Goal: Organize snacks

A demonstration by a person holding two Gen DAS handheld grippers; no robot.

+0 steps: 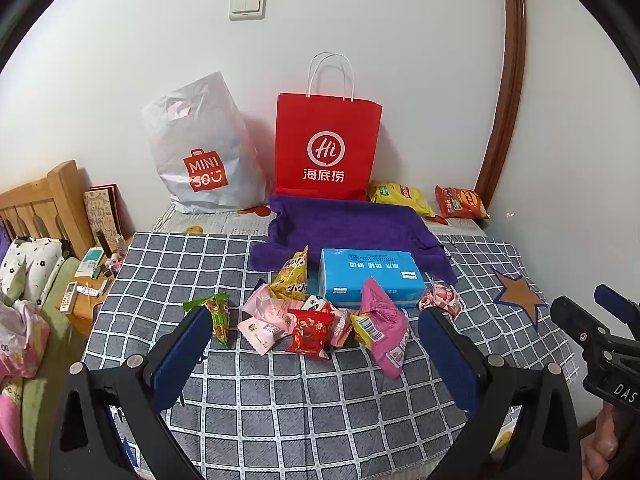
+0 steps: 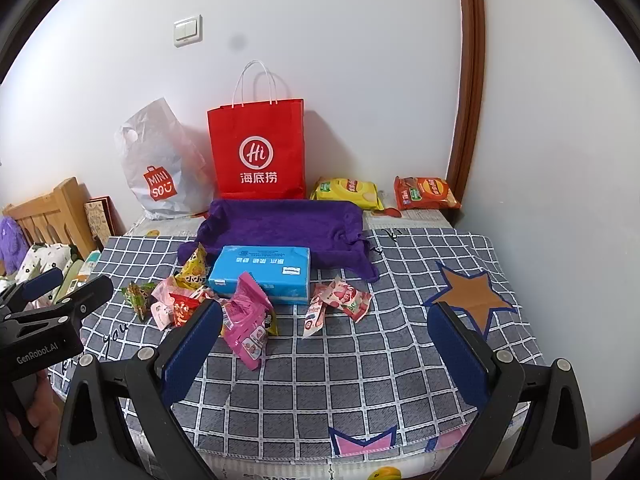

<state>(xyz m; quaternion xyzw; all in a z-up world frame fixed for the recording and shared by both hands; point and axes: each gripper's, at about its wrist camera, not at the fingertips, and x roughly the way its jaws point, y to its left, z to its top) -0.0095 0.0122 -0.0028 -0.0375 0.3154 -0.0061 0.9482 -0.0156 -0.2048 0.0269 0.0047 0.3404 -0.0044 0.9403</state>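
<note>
A pile of small snack packets lies on the checked cloth: a green packet (image 1: 218, 316), a red packet (image 1: 309, 332), a pink bag (image 1: 382, 328), a yellow packet (image 1: 294, 274) and a strawberry packet (image 1: 442, 298). The pink bag (image 2: 246, 320) and strawberry packet (image 2: 342, 300) show in the right wrist view too. My left gripper (image 1: 316, 354) is open and empty, just short of the pile. My right gripper (image 2: 326, 354) is open and empty, to the right of the pile. A yellow chip bag (image 1: 400, 196) and an orange chip bag (image 1: 460, 202) lie at the back wall.
A blue tissue pack (image 1: 370, 276) sits behind the pile on a purple towel (image 1: 348, 224). A red paper bag (image 1: 326, 148) and a white plastic bag (image 1: 200, 156) stand against the wall. A wooden bedside shelf (image 1: 86, 300) with clutter is at left.
</note>
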